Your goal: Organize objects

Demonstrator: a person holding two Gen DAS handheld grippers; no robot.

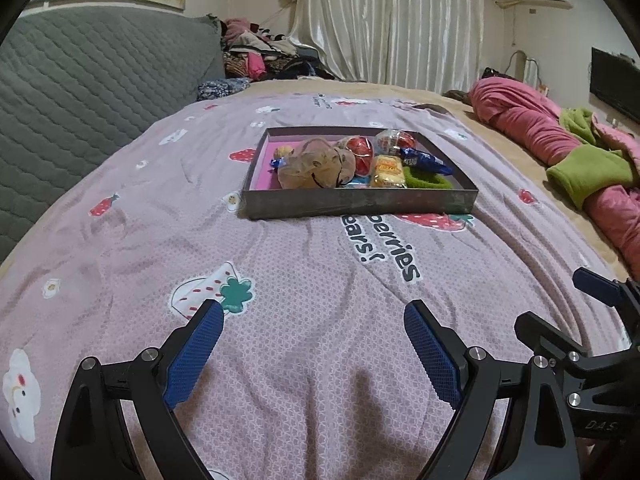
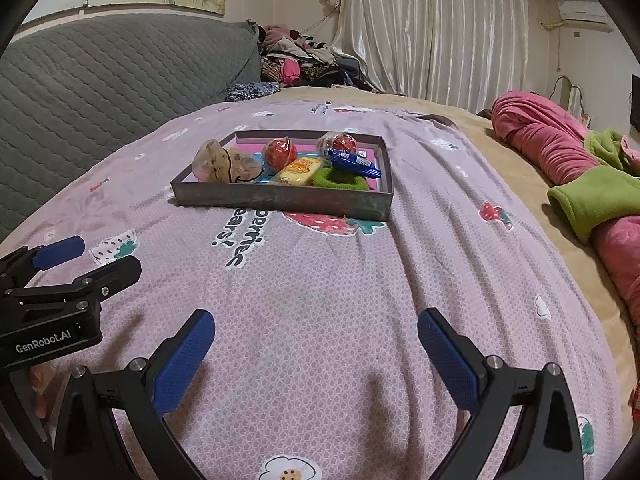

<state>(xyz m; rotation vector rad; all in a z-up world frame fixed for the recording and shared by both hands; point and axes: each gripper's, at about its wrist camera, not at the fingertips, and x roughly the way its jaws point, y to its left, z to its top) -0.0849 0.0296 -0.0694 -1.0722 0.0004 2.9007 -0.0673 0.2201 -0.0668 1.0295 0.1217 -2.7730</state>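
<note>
A shallow grey box (image 1: 360, 202) (image 2: 280, 200) with a pink floor stands on the pink strawberry-print sheet, ahead of both grippers. Inside it lie a crumpled brownish bag (image 1: 316, 166) (image 2: 218, 160), red wrapped balls (image 1: 358, 148) (image 2: 280, 152), a yellow snack pack (image 1: 387, 171) (image 2: 302, 170), a blue wrapper (image 1: 426, 160) (image 2: 352, 164) and a green fuzzy ring (image 1: 428, 180) (image 2: 340, 180). My left gripper (image 1: 314, 316) hovers open over bare sheet, well short of the box. My right gripper (image 2: 316, 322) is likewise open and empty beside it.
A grey quilted headboard (image 1: 80, 92) rises at the left. Pink and green bedding (image 1: 568, 148) (image 2: 580, 168) is bunched along the right side of the bed. A heap of clothes (image 1: 264, 52) lies at the far end before pale curtains (image 1: 392, 20).
</note>
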